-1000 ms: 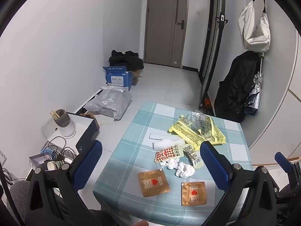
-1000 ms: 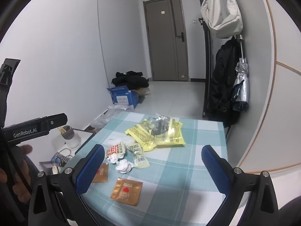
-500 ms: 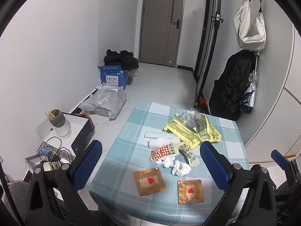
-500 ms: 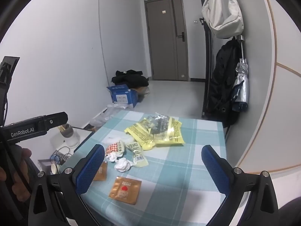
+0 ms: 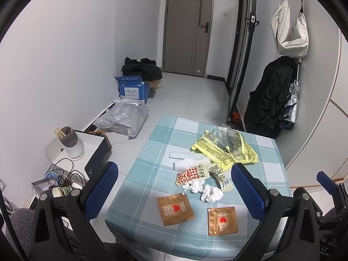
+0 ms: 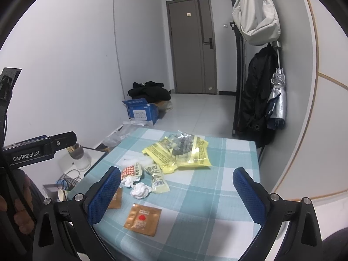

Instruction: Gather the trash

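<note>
Trash lies on a small table with a blue checked cloth [image 5: 152, 152]. Two brown sachets [image 5: 175, 209] [image 5: 222, 220] lie at the near edge. Behind them are crumpled white tissues [image 5: 211, 193], a red-and-white sachet [image 5: 189, 175], a small pale packet [image 5: 220, 174] and a yellow and clear wrapper heap [image 5: 226, 150]. My left gripper [image 5: 174, 187] is open and empty above the near edge. My right gripper [image 6: 177, 188] is open and empty, above the near sachet [image 6: 143, 219], tissues [image 6: 140, 190] and yellow wrappers [image 6: 180, 154].
Left of the table on the floor stand a white box with a cup [image 5: 71, 144], cables, a grey mailer bag [image 5: 124, 119] and a blue carton [image 5: 133, 89]. A coat and umbrella [image 5: 276, 100] hang on the right wall. A closed door [image 5: 187, 28] is at the far end.
Both grippers have drawn back and risen slightly, so the table looks a little farther and lower in both views. The jaws stay open. The trash has not moved.
</note>
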Tool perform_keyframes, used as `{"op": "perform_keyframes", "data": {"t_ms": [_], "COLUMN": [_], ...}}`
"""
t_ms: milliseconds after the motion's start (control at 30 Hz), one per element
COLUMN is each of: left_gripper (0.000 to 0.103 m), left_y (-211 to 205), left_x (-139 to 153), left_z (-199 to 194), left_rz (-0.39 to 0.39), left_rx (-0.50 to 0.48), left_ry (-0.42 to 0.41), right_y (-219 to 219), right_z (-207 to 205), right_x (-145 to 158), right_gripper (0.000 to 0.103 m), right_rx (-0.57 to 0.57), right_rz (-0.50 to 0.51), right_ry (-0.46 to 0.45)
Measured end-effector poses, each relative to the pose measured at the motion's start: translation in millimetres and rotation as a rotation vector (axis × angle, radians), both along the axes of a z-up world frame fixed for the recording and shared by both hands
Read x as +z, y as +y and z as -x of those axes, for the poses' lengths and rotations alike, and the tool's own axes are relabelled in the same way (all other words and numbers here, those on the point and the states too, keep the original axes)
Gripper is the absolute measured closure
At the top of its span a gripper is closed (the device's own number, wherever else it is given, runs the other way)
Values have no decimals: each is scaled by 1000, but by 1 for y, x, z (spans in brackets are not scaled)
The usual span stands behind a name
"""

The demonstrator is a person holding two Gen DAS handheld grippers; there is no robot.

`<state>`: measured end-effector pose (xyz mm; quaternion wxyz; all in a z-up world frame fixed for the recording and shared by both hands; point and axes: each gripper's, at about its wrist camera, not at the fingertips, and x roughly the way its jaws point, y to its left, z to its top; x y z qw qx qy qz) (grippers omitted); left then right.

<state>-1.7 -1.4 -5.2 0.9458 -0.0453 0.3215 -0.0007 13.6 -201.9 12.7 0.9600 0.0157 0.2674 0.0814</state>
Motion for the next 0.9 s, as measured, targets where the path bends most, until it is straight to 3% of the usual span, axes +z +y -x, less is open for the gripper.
{"op": "perform_keyframes", "data": {"t_ms": [900], "left_gripper": [1], "left_y": [-2], "left_x": [0], "left_z": [0], "left_rz": [8], "left_rx": [-6], "left_ry": [8], "right_y": [-3], "right_z": [-1], "right_x": [-3], "right_gripper": [0], "right_rx": [-16], "right_rz": [-25], "right_ry": [7]}}
